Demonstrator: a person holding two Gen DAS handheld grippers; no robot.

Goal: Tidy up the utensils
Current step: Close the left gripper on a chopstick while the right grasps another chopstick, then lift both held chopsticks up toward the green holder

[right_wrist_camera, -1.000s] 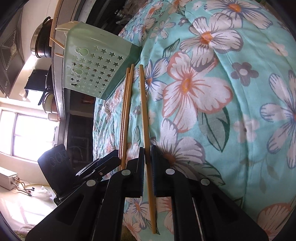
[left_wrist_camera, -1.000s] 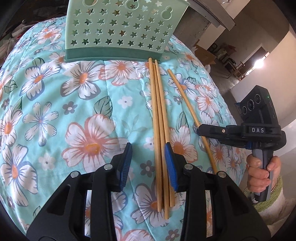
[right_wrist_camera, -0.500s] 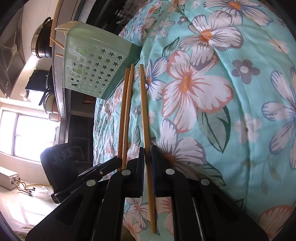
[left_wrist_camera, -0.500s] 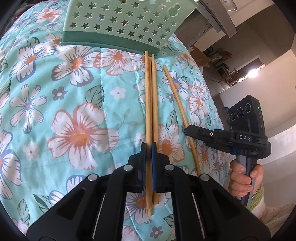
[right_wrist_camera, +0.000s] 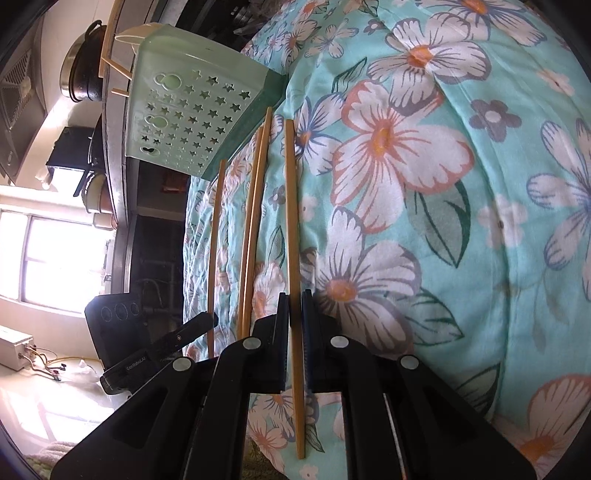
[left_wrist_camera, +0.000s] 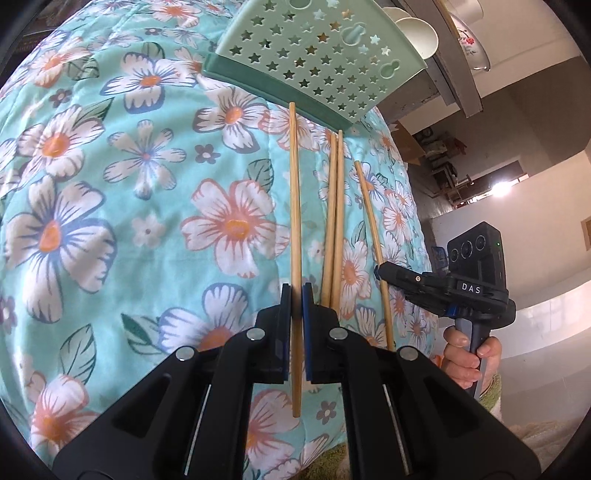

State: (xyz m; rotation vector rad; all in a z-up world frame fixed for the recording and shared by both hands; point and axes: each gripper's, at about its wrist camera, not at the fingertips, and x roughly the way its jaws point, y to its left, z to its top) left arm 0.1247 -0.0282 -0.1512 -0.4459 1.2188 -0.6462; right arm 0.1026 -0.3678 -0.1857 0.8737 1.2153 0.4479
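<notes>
Several wooden chopsticks lie on a floral turquoise cloth [left_wrist_camera: 147, 221], in front of a pale green star-punched basket [left_wrist_camera: 317, 55] [right_wrist_camera: 184, 122]. My left gripper [left_wrist_camera: 296, 291] is shut on one chopstick [left_wrist_camera: 294, 203], which points toward the basket's base. Two loose chopsticks [left_wrist_camera: 335, 221] lie together just to its right. Further right, my right gripper [left_wrist_camera: 380, 271] is shut on another chopstick [left_wrist_camera: 371, 221]. In the right wrist view, the right gripper [right_wrist_camera: 295, 299] clamps its chopstick [right_wrist_camera: 291, 221]. The loose pair [right_wrist_camera: 255, 221] lies to its left, then the left gripper [right_wrist_camera: 210, 319] with its stick [right_wrist_camera: 213, 240].
The cloth falls away at its right edge in the left wrist view, beside a person's hand [left_wrist_camera: 465, 354] on the right gripper's handle. White bowls [left_wrist_camera: 417, 33] sit on a shelf behind the basket. A dark pot [right_wrist_camera: 79, 70] stands on a counter beyond it.
My left gripper went from open around the bundle to shut on one chopstick, then carried it left, apart from the other two, while rolling. The right gripper kept still on its stick.
</notes>
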